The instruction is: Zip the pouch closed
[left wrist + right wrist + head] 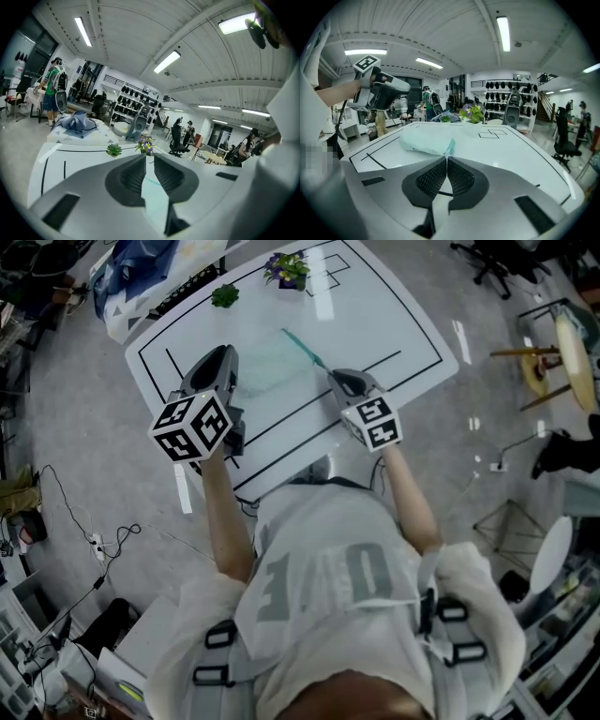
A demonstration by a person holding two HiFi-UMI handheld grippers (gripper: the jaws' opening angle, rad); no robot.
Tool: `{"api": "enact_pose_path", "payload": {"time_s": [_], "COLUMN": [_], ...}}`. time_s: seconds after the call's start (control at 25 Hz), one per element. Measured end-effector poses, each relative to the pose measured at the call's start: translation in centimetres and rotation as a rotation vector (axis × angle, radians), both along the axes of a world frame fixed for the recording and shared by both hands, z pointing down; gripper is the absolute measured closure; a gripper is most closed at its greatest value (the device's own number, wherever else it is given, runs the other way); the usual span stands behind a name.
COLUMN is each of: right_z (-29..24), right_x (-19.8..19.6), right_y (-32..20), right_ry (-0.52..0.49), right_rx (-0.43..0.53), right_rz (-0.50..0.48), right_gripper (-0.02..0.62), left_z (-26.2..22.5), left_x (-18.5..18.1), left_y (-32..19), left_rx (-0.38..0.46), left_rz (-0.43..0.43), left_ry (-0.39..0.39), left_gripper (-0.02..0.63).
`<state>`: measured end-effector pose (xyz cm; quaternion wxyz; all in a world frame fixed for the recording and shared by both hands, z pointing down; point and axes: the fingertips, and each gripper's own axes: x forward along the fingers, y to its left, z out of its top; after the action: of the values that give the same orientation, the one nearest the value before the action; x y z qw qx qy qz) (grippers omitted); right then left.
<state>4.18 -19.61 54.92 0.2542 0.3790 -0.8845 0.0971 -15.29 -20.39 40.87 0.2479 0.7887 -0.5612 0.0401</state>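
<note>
Lying on the table (375,315), pouch (272,367) seems loose in parted left claw (150,155); right claw (446,157) clenched.

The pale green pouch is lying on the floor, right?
Not quite: it isn't on the floor. The pale green pouch is lying on the white table. The head view shows it there.

Gripper (149,157): jaws narrowly apart
Pouch (155,199): teal, seen through the gap
Table (70,159): white, black lines
Plant (113,150), flowers (146,144): far edge
</note>
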Motion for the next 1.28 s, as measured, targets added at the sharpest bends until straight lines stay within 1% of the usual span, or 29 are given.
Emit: {"api": "enact_pose_path", "payload": {"time_s": [0.16, 0.32, 0.6, 0.76, 0.96, 1.08, 1.12, 1.16, 1.2, 1.24, 1.28], "right_z": [1.5, 2.9, 3.1, 3.0, 1.2, -1.3, -2.6, -4.0, -5.5, -7.1, -8.7], "right_x": [0.7, 1.1, 1.2, 1.5, 1.5, 1.4, 1.4, 1.3, 1.2, 1.2, 1.2], "right_y": [0.9, 1.3, 1.5, 1.3, 0.5, -0.7, -1.1, -1.5, -2.0, -2.4, -2.8], "right_ry": [-0.008, -0.010, -0.047, -0.057, -0.092, -0.121, -0.136, -0.155, -0.177, -0.198, -0.219], "right_rx": [-0.049, -0.083, -0.124, -0.122, -0.090, -0.039, -0.016, 0.010, 0.039, 0.069, 0.103], "right_rz": [0.037, 0.067, 0.106, 0.136, 0.151, 0.164, 0.168, 0.172, 0.173, 0.173, 0.173], "right_gripper": [0.584, 0.584, 0.583, 0.581, 0.580, 0.579, 0.570, 0.540, 0.492, 0.472, 0.466], "left_z": [-0.6, -0.4, -0.7, -0.7, -1.5, -2.2, -2.5, -2.9, -3.5, -4.1, -4.9], "left_x": [0.3, 0.6, 1.0, 1.0, 1.0, 1.0, 1.1, 1.2, 1.3, 1.3, 1.2], "left_y": [0.7, 1.6, 2.0, 2.3, 2.6, 2.7, 2.8, 2.7, 2.7, 2.6, 2.6], "left_rx": [0.026, 0.040, 0.054, 0.058, 0.084, 0.108, 0.114, 0.124, 0.139, 0.164, 0.198], "left_rz": [-0.019, -0.024, -0.015, -0.013, -0.013, -0.013, -0.009, -0.006, -0.006, -0.014, -0.028], "left_ry": [0.012, -0.004, -0.014, -0.014, -0.026, -0.034, -0.019, 0.000, 0.012, 0.010, -0.004], "left_gripper": [0.572, 0.572, 0.572, 0.572, 0.574, 0.574, 0.572, 0.574, 0.574, 0.574, 0.574]}}
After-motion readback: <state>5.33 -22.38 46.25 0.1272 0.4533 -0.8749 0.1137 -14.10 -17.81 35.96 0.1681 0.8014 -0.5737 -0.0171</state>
